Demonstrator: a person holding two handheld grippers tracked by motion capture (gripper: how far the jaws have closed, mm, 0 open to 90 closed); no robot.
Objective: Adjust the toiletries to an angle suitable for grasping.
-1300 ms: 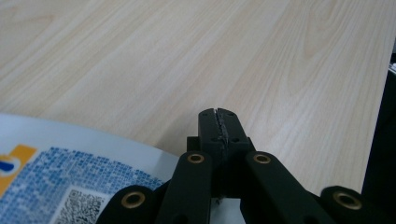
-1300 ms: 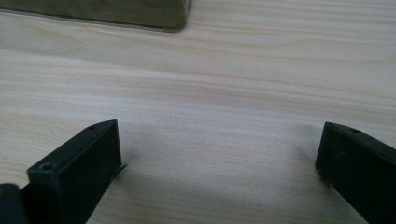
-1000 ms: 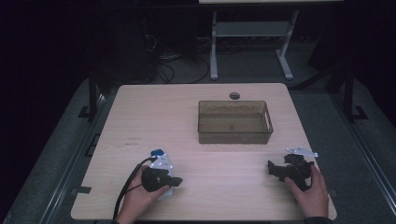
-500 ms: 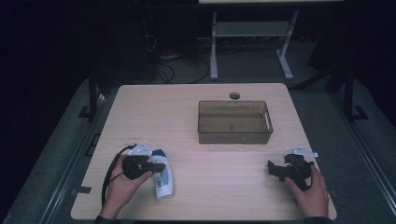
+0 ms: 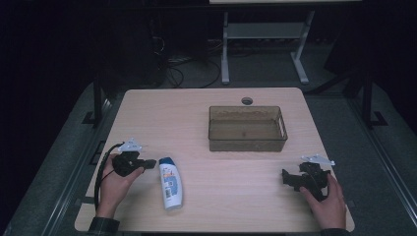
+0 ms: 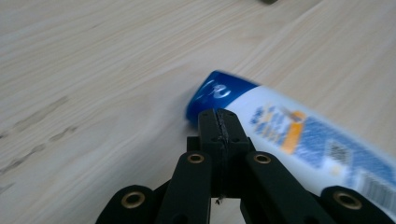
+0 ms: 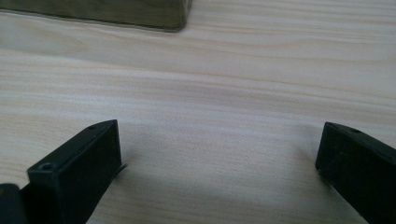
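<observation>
Left gripper (image 5: 147, 163) sits with its jaws pressed tight together, nothing between them — tips just beside the blue cap of the shampoo bottle (image 5: 170, 183), which lies flat on the table (image 5: 172, 113) near the front edge. Over at the right, the right gripper (image 5: 286, 177) rests with jaws spread wide over bare wood, the brown bin (image 5: 247, 129) well beyond.

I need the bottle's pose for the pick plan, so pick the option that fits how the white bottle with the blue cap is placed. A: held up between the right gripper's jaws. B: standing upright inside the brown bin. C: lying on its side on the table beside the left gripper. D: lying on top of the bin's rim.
C: the bottle lies flat on the table, just right of the shut left gripper and well short of the bin.
</observation>
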